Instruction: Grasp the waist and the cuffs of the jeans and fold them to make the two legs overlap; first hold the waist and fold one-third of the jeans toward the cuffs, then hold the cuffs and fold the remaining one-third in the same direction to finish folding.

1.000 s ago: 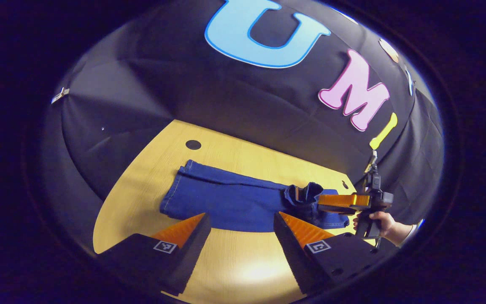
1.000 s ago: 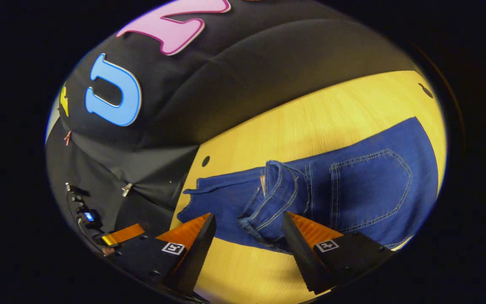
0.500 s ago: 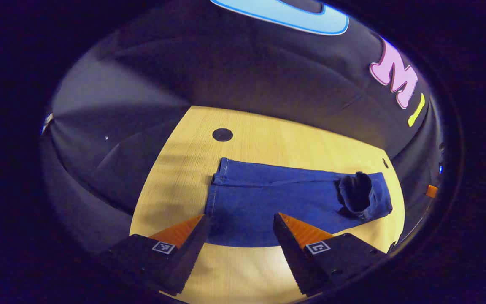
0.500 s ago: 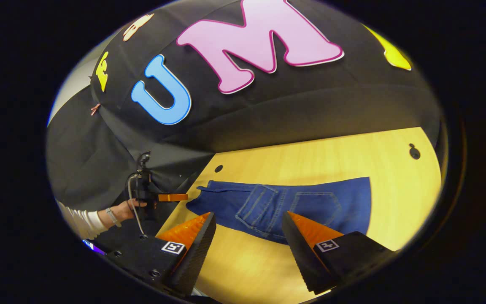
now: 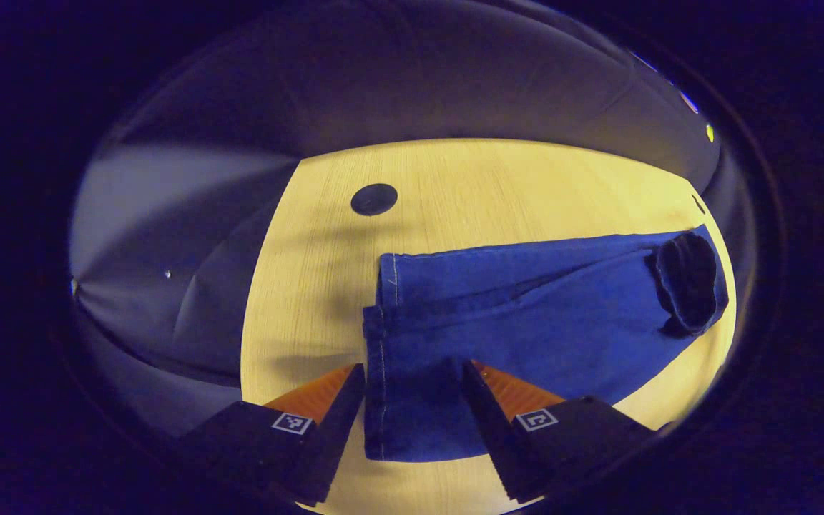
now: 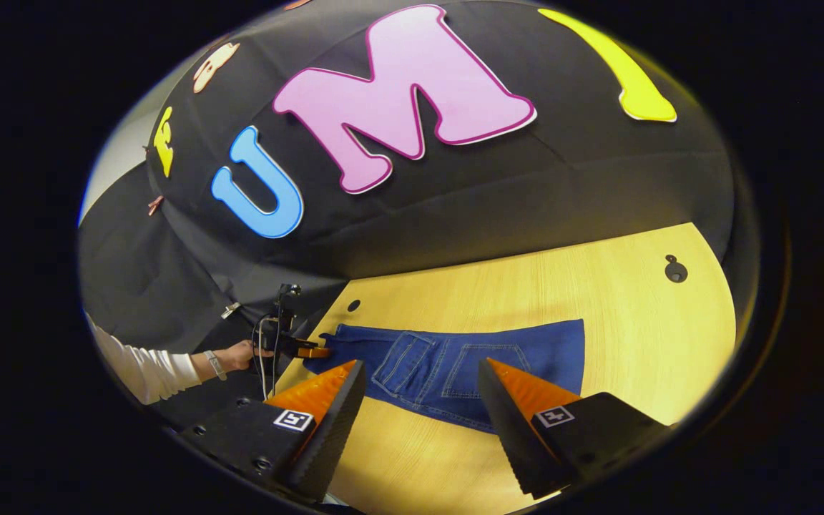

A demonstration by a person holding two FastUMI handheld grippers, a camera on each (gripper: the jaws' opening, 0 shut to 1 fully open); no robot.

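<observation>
The blue jeans (image 5: 526,322) lie on the wooden table (image 5: 326,286), legs stacked, with the waist third folded over onto them. In the right gripper view the folded part (image 6: 455,361) shows its back pocket facing up. My left gripper (image 5: 410,372) is open and low, its fingers on either side of the cuff edge (image 5: 382,336); denim lies between them, not pinched. The rolled waist opening (image 5: 684,293) is at the far right. My right gripper (image 6: 420,365) is open, raised and back from the near edge of the jeans. The left gripper (image 6: 308,352) sits at the cuffs, held by a hand.
A round dark hole (image 5: 374,199) is in the table beyond the cuffs. Another hole (image 6: 675,270) lies at the far right of the table, with bare wood around it. A white-sleeved arm (image 6: 147,368) reaches in from the left. Black cloth walls close the table's back.
The left gripper has come down and forward until its fingers straddle the cuffs. The right gripper has drawn back and up from the waist, which now lies flat on the legs.
</observation>
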